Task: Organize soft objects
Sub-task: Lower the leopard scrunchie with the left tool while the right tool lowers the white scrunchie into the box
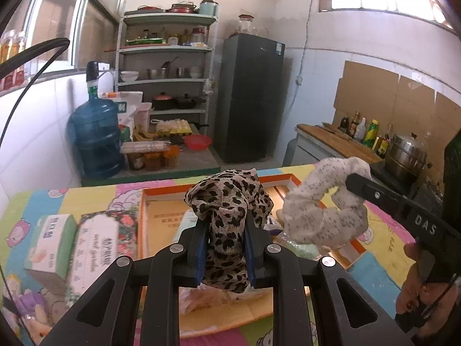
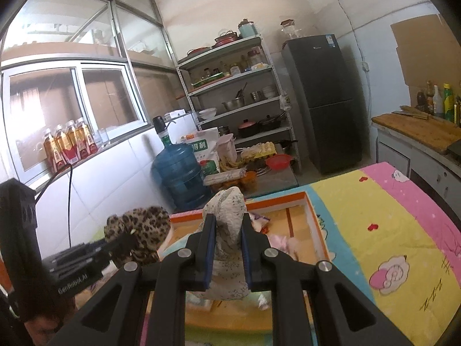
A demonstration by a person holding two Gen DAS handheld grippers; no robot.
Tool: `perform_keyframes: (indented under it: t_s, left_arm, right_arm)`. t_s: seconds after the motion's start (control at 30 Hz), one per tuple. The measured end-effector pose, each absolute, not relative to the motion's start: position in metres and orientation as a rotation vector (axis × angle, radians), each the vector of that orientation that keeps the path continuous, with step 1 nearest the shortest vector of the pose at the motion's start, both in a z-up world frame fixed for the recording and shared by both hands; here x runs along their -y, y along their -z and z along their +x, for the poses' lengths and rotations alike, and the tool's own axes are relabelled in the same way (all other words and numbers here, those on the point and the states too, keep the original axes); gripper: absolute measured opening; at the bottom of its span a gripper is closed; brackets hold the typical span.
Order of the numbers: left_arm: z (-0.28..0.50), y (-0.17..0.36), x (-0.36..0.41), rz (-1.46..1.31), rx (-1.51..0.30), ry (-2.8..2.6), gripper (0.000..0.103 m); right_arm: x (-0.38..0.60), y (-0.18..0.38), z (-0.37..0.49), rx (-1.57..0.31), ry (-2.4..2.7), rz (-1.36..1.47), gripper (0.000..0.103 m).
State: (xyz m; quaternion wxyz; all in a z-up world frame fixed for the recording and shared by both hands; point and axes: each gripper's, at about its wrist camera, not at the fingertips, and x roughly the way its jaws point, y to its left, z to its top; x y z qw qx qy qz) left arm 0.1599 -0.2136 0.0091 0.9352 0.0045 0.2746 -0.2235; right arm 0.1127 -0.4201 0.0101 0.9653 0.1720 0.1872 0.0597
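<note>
1. Above the orange box (image 1: 291, 178), my left gripper (image 1: 226, 248) is squeezed shut on the leopard scarf (image 1: 227, 213).
2. Beside it, also over the box, my right gripper (image 2: 229, 248) is clamped on the speckled white cloth (image 2: 227, 216).
3. Both feel light, floppy, a bit slippery.
4. Pinching a thick bunched fold, I think, stops sliding.

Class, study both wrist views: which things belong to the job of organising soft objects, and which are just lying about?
Part of the job:
- leopard-print scrunchie, held in the left hand-held gripper
- white speckled scrunchie, held in the right hand-held gripper
- orange-rimmed box below them

Just lying about:
- tissue packs
- water bottle
- fridge
- steel pot
</note>
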Motion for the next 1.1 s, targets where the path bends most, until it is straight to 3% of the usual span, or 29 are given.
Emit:
perform_keyframes:
  t_s: [1.1]
  left_arm:
    - [0.218, 0.042, 0.251, 0.009, -0.71, 0.456, 0.022]
  right_arm:
    - [0.456, 0.042, 0.17, -0.495, -0.085, 0.459, 0.017]
